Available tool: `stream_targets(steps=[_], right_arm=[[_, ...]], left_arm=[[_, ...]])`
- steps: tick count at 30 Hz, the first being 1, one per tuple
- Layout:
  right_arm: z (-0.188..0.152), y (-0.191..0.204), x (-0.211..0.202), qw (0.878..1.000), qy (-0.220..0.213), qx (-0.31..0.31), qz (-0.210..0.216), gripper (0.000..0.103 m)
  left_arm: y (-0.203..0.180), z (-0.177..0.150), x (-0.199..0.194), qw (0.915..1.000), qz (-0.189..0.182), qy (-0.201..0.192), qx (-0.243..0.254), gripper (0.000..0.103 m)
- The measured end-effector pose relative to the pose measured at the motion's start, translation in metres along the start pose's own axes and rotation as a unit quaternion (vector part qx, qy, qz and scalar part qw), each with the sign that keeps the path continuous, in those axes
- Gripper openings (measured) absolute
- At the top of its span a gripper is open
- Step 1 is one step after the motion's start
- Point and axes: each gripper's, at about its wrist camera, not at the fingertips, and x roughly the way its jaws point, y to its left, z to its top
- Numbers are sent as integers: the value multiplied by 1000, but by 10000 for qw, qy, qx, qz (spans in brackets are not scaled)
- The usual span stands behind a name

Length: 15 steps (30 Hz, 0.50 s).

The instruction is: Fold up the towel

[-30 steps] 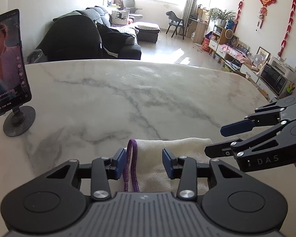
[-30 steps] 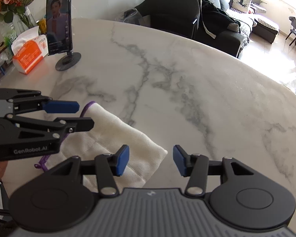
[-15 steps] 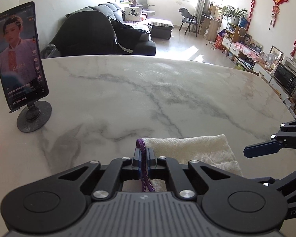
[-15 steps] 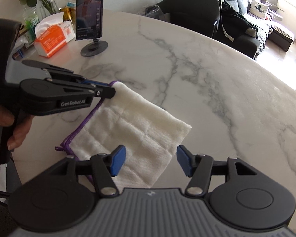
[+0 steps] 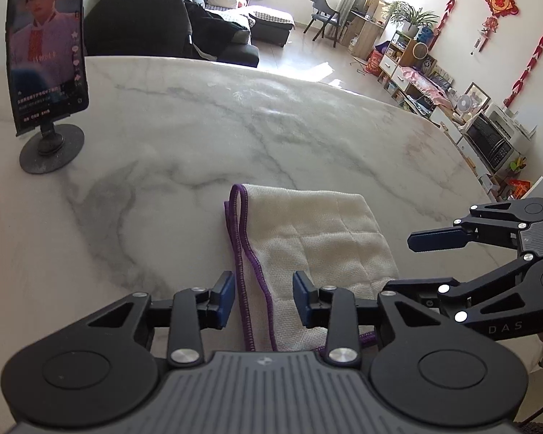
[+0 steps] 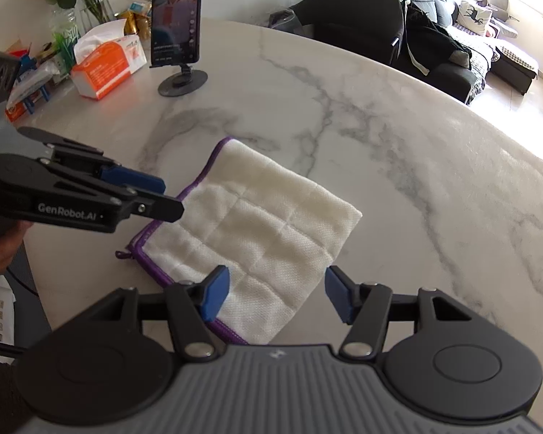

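The folded towel lies near the table's front edge. The left tongs are opening astride its purple hem; the right tongs stand wide and empty. Snagging that hem could undo the fold.

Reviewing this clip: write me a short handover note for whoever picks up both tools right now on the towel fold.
Left tool: jaws opening, the towel's purple-stitched edge lies between the pads but is not pinched.
Right tool: open, empty, hanging over the towel's near right part.
Towel: lies flat on the marble table, already folded into a small rectangle, purple hem along the left and near sides, clear of the phone stand and tissue box.
Done: the fold appears laid down and let go.
Left: probably only to check that the edges line up, fold once more if a smaller packet is wanted, then draw both tools away.
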Motion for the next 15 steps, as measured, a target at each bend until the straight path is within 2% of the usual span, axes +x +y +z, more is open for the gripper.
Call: stream_targets(steps=[3,7,11,15], right_arm=[[-2,2,-2,10000,-10,2,0,63],[-5,4,-4,10000,-12,8,12,65],[-9,7,-6,10000,3,-5,43,65],[-16,8,-8,10000,10,29,71,65]], left_arm=[[7,-2,0,9992,-185,120,-324,17],[14,-5,1,9959,-562,309,-640,16],[16,-11,3,9942,-625,371,-794,15],[16,-17,3,9937,-613,350,-868,6]])
